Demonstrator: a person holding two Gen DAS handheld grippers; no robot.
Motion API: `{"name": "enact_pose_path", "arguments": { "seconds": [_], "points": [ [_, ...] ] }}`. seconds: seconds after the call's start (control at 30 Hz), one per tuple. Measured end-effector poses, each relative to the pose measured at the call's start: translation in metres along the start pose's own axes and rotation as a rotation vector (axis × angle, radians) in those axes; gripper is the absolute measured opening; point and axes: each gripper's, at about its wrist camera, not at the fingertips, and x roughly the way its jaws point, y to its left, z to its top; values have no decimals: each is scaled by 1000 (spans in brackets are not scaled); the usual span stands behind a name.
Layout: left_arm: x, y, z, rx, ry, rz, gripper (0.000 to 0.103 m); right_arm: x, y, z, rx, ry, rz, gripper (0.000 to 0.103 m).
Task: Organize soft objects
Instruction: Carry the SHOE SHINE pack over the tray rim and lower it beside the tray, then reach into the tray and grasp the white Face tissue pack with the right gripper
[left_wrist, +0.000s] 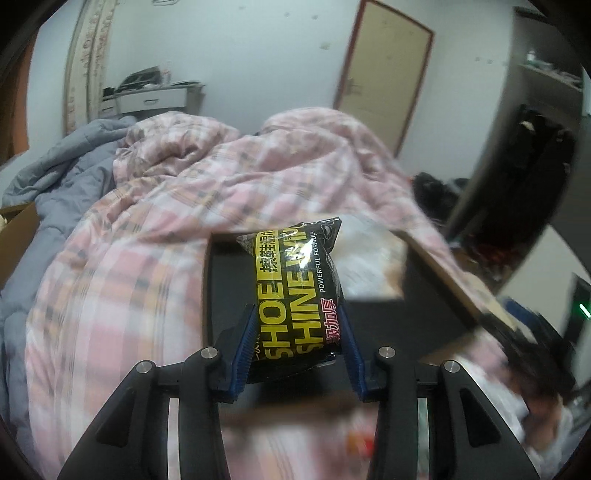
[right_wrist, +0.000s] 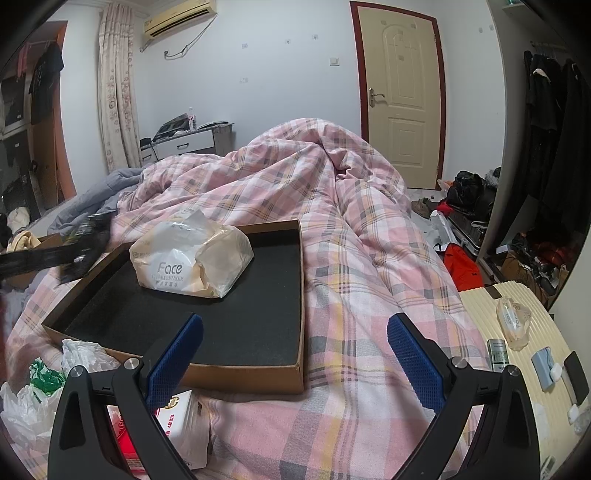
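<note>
My left gripper (left_wrist: 299, 325) is shut on a black and yellow shoe shine wipes pack (left_wrist: 295, 291) and holds it above a shallow brown box with a black floor (left_wrist: 229, 288). A white Face tissue pack (right_wrist: 192, 258) lies in that box (right_wrist: 258, 317) at its far left. The left gripper with its pack shows blurred at the left in the right wrist view (right_wrist: 85, 240). My right gripper (right_wrist: 295, 354) is open and empty, low over the bed by the box's near right corner.
A pink plaid duvet (right_wrist: 351, 229) covers the bed, with a grey blanket (right_wrist: 96, 199) behind. A red and white tissue pack (right_wrist: 181, 424) and plastic bags (right_wrist: 40, 384) lie near the box's front. A cream suitcase (right_wrist: 517, 332) with small items stands at right.
</note>
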Motion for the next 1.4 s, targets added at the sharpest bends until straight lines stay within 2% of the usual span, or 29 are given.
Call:
{"name": "enact_pose_path", "arguments": {
  "seconds": [0.1, 0.2, 0.33, 0.43, 0.5, 0.67, 0.7, 0.73, 0.77, 0.83, 0.9, 0.97, 1.13, 1.2, 1.27, 1.4],
  "points": [
    [-23, -6, -27, 29, 23, -75, 40, 0, 0, 0, 1, -1, 0, 100],
    [-23, -14, -44, 75, 109, -167, 40, 0, 1, 0, 3, 1, 1, 100],
    [-14, -30, -49, 129, 146, -179, 40, 0, 0, 0, 1, 0, 0, 100],
    [-9, -40, -55, 174, 211, -203, 40, -1, 1, 0, 2, 0, 2, 100],
    [-12, -47, -60, 203, 219, -205, 40, 0, 0, 0, 1, 2, 3, 100],
    [-26, -58, -59, 225, 172, -194, 45, 0, 0, 0, 0, 3, 5, 100],
    [-29, -56, -59, 219, 170, -199, 57, 0, 0, 0, 0, 3, 5, 100],
    [-34, -55, -57, 204, 160, -213, 77, 0, 0, 0, 1, 3, 5, 100],
    [-37, -53, -55, 193, 140, -218, 82, 0, 0, 0, 1, 3, 6, 100],
    [-44, -49, -52, 178, 89, -207, 82, -1, 0, 0, 1, 3, 6, 100],
    [-46, -47, -49, 176, 49, -159, 82, 0, 0, 0, 0, 3, 6, 100],
    [-44, -43, -47, 170, -5, -99, 82, -1, 0, 0, 1, 4, 6, 100],
    [-18, -23, -48, 103, -76, 56, 82, -1, -1, 0, 1, 3, 6, 100],
    [-6, -12, -50, 35, -63, 53, 82, -1, -1, 0, 1, 4, 6, 100],
    [8, 3, -53, -59, -31, -14, 83, -1, 0, 0, 1, 4, 6, 100],
    [9, 1, -54, -43, -56, -8, 83, -1, 0, 0, 1, 3, 6, 100]
  ]
}}
